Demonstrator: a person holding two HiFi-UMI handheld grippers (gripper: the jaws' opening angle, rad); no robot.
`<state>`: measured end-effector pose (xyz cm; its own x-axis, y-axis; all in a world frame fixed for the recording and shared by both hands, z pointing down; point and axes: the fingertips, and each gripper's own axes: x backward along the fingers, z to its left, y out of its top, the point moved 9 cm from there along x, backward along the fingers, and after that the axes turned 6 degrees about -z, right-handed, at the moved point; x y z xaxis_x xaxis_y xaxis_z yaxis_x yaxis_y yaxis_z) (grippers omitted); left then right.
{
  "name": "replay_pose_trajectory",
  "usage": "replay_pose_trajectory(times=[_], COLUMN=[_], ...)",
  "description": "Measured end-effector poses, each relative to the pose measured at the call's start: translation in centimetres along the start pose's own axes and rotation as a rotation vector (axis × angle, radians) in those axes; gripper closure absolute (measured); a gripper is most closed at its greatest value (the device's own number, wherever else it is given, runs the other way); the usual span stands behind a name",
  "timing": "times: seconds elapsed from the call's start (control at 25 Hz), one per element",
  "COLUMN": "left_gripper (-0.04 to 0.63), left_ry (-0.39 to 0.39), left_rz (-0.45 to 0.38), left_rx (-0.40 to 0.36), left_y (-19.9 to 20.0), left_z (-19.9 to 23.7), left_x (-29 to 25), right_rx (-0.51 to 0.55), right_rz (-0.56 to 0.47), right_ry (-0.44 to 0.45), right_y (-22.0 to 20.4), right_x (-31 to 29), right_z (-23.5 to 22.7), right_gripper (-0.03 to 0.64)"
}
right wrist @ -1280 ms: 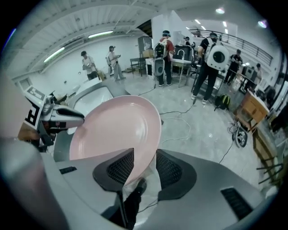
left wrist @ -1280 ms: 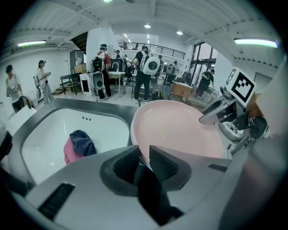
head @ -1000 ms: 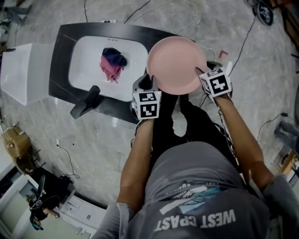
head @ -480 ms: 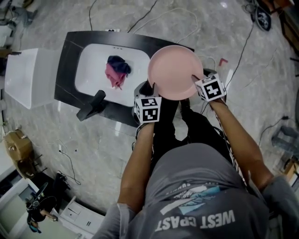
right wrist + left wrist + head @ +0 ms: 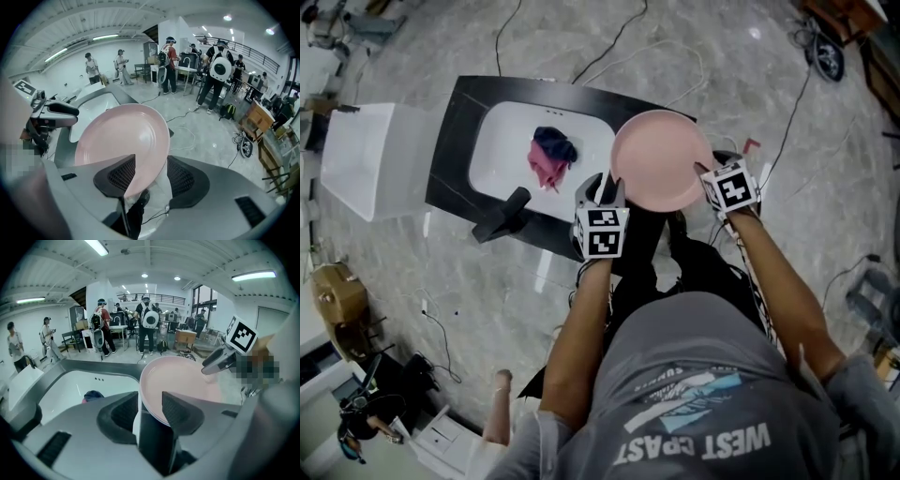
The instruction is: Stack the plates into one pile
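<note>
One pink plate [image 5: 661, 159], rim inside two claws: right claw [image 5: 151, 165] spread wide (left claw [image 5: 146, 401] just now spreading).

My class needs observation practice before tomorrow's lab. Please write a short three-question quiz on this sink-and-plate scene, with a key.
1. True or false: the pink plate lies inside the white basin.
2. What lies in the basin? A) a crumpled cloth B) a mug C) a second plate
3. Which tongs have the plate's rim between their jaws?

Key
1. False: it is between the two tongs, outside the basin.
2. A, the cloth.
3. Both: the left tongs, whose jaws have just been opening, and the right tongs.
</note>
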<state>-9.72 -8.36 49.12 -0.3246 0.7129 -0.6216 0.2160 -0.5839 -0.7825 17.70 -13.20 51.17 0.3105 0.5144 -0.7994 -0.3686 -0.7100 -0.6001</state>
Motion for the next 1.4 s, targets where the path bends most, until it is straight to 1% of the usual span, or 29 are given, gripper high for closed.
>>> replay_pose_trajectory(times=[0.12,0.2,0.32,0.36,0.4,0.44,0.48,0.6,0.72,1.0,1.16,1.28,1.4], left_gripper=[0.437,0.452,0.509,0.535,0.556,0.570,0.581,0.584,0.584,0.584,0.584,0.584,0.584], left_ry=[-0.002,-0.002,-0.004,-0.007,-0.009,-0.009,-0.008,0.011,0.033,0.065,0.093,0.113,0.123], left_rz=[-0.041,-0.079,-0.153,-0.178,-0.202,-0.226,-0.250,-0.321,-0.392,-0.516,-0.576,-0.621,-0.648], left_rx=[-0.006,-0.008,-0.013,-0.014,-0.015,-0.018,-0.022,-0.040,-0.054,-0.105,-0.131,-0.137,-0.145], left_y=[1.2,2.2,4.0,4.7,5.2,5.7,6.1,7.2,8.3,9.4,9.8,10.1,9.9], left_z=[0.6,1.1,1.9,2.2,2.6,2.9,3.2,4.1,4.7,4.6,4.7,4.9,5.3], left_x=[1.9,3.8,6.7,7.7,8.7,9.8,10.9,14.2,17.3,24.2,27.4,29.5,30.9], right_rx=[0.026,0.052,0.107,0.131,0.162,0.201,0.245,0.366,0.433,0.509,0.528,0.552,0.576], right_rz=[-0.027,-0.060,-0.157,-0.202,-0.248,-0.292,-0.331,-0.420,-0.495,-0.624,-0.680,-0.717,-0.742], right_ry=[-0.024,-0.041,-0.055,-0.053,-0.046,-0.034,-0.019,0.016,0.046,0.100,0.123,0.137,0.150], right_y=[1.3,2.6,5.3,6.3,7.4,8.4,9.3,11.8,14.0,16.3,17.2,17.6,17.8], right_x=[1.5,3.0,5.9,7.0,8.2,9.4,10.6,13.4,15.9,21.7,24.3,26.0,27.0], right_z=[0.2,0.6,1.5,2.0,2.7,3.6,4.7,7.7,10.1,14.7,16.4,17.6,18.6], right_gripper=[0.394,0.394,0.399,0.435,0.528,0.574,0.585,0.588,0.588,0.588,0.588,0.588,0.588])
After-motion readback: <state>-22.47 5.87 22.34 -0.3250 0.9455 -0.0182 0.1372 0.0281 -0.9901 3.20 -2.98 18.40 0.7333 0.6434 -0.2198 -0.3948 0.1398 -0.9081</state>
